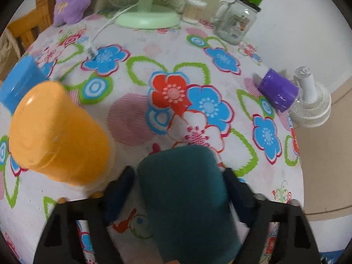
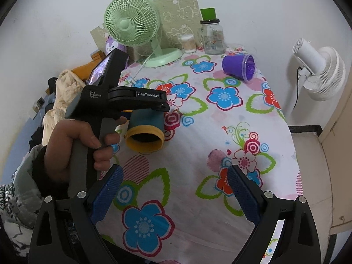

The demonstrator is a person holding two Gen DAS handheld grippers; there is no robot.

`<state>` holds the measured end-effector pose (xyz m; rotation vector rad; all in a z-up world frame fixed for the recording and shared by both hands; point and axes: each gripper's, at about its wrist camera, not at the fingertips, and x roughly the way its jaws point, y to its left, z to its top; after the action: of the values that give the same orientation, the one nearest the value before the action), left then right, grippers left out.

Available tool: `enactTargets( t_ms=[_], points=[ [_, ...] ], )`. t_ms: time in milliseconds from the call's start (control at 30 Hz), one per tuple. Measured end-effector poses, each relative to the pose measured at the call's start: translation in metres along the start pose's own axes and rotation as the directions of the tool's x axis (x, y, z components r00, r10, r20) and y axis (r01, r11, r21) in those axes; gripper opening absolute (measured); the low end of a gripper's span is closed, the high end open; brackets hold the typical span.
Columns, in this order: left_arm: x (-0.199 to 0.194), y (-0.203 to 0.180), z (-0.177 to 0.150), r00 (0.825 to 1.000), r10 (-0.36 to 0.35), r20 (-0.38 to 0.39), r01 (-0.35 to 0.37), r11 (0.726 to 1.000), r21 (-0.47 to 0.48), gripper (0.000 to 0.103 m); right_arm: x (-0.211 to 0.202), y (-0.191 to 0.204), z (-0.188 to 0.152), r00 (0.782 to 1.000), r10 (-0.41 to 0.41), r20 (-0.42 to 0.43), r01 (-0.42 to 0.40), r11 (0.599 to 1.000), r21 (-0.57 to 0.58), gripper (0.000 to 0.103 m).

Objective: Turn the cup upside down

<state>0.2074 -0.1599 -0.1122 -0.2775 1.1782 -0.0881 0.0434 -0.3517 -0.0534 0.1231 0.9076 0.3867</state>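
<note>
My left gripper (image 1: 179, 176) is shut on a dark teal cup (image 1: 187, 198) and holds it tilted above the flowered table. In the right wrist view the same cup (image 2: 147, 121) lies roughly sideways in the air, its yellow-rimmed mouth facing the camera, under the left gripper (image 2: 140, 107). An orange cup (image 1: 57, 132) stands upside down at the left, a blue cup (image 1: 19, 83) behind it. A purple cup (image 1: 278, 90) lies on its side at the right; it also shows in the right wrist view (image 2: 238, 67). My right gripper (image 2: 173, 189) is open and empty over the table's near part.
A green desk fan (image 2: 132, 24), a cotton-swab box (image 2: 189, 44) and a glass jar with a green lid (image 2: 212, 35) stand along the back edge. A purple plush (image 1: 72, 0) sits at the back left. A white fan (image 2: 319, 70) stands off the table's right edge.
</note>
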Motion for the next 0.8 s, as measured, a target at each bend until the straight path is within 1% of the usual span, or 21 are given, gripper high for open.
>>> enactTargets(
  t_ms=[100,233,433,633,800],
  points=[
    [0.000,0.000,0.001,1.000,-0.005,-0.003,0.005,1.000,-0.006,0.075,0.000,-0.004,-0.002,1.000,-0.005,-0.003,0.005,1.000,0.009,0.097],
    [-0.005,0.000,-0.001,1.000,-0.014,0.012,0.015,1.000,-0.006,0.073,0.002,-0.009,-0.005,1.000,-0.004,-0.013,0.004,1.000,0.027,0.097],
    [-0.027,-0.002,-0.004,0.997,-0.011,0.071,0.009,1.000,0.023,0.071,0.002,-0.005,-0.006,1.000,0.010,-0.016,-0.010,1.000,0.018,0.097],
    [-0.048,-0.003,-0.013,0.994,-0.018,0.105,0.012,0.999,0.051,0.071,0.003,0.004,-0.007,1.000,0.023,-0.021,-0.023,1.000,0.001,0.097],
    [-0.066,-0.001,-0.023,0.989,-0.014,0.144,0.004,0.998,0.067,0.070,0.007,0.014,-0.010,0.999,0.006,-0.036,-0.007,0.999,-0.031,0.097]
  ],
)
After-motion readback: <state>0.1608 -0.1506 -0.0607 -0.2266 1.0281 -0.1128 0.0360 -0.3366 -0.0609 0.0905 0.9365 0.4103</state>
